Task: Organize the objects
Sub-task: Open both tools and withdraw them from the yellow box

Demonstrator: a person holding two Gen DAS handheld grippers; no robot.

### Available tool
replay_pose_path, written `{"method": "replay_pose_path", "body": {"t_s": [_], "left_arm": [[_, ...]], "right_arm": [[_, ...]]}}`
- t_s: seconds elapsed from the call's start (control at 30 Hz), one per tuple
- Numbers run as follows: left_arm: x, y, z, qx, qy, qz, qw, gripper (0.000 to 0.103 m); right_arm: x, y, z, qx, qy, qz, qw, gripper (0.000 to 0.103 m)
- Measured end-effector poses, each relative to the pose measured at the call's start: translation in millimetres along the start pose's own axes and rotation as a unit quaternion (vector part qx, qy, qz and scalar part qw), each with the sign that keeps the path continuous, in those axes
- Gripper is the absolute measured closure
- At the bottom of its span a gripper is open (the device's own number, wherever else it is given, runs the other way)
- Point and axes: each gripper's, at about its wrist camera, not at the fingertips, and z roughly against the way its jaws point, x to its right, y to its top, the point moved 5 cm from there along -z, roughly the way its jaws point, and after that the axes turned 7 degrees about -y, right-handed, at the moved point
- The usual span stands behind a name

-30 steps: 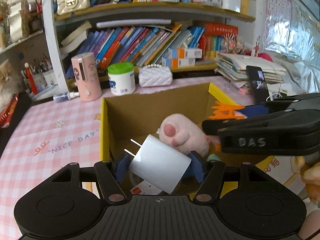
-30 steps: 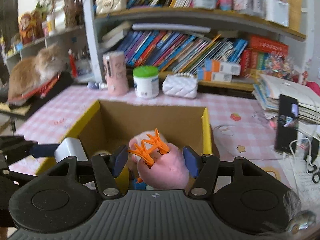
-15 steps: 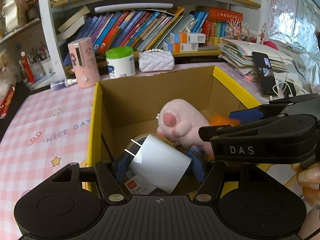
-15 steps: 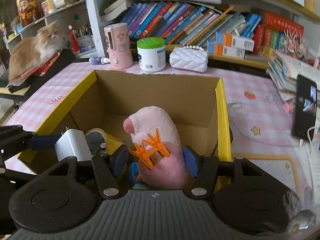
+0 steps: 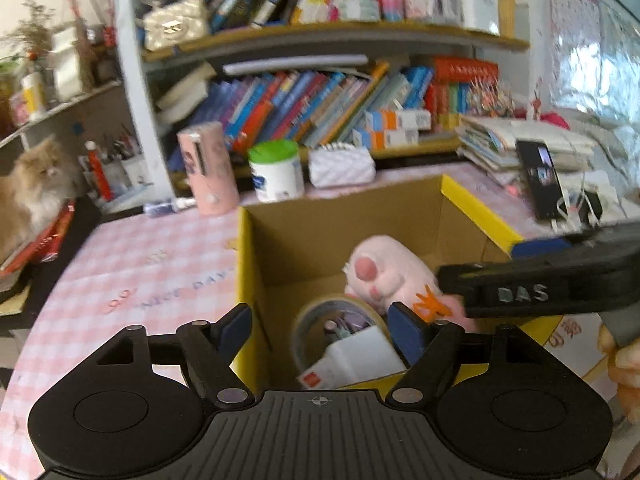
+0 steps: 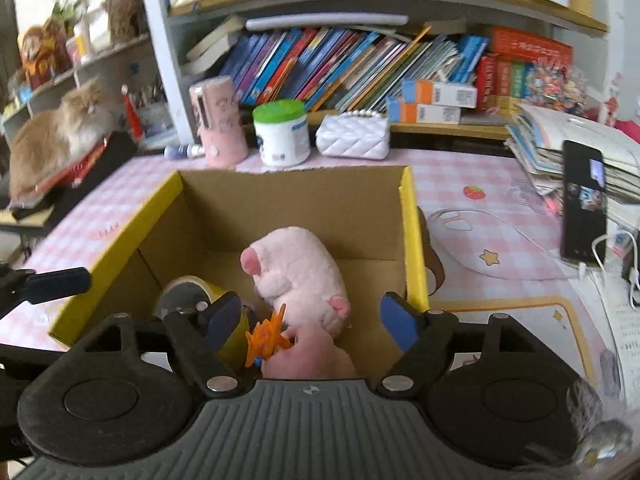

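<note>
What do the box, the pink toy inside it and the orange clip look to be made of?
Box: corrugated cardboard, matte brown inside, yellow-printed outside, going by its raw flap edges.
Pink toy: soft plush fabric; its surface is fuzzy and rounded.
Orange clip: probably hard moulded plastic; solid bright colour, thin rigid prongs, though blurred.

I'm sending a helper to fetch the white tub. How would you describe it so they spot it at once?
Find the bookshelf behind the cardboard box. On the pink checked table at its foot stand three things in a row; the white tub is the middle one, between a pink cylinder and a quilted white purse. Only it has a green lid.
</note>
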Motion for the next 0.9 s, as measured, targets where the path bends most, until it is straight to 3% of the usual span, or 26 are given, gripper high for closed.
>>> {"method": "replay_pose_path", "body": {"t_s": [0.27,0.57,0.9], "left_arm": [[-31,-7,50,0.042,0.042,0.055,0.9967,0.014],[-65,-49,92,0.033,0.066,0.101,0.9921,0.007],[-94,-96,130,0.014,0.073,0.120,0.9900,0.006]], "right_arm": [[0,-9,48,0.049,-0.044,-0.047,0.997,0.016],[-28,-38,92,0.072,-0.100,-0.066,0.990,0.011],[-87,-95,112,0.014,-0.115,-0.037,0.993,0.004]]}}
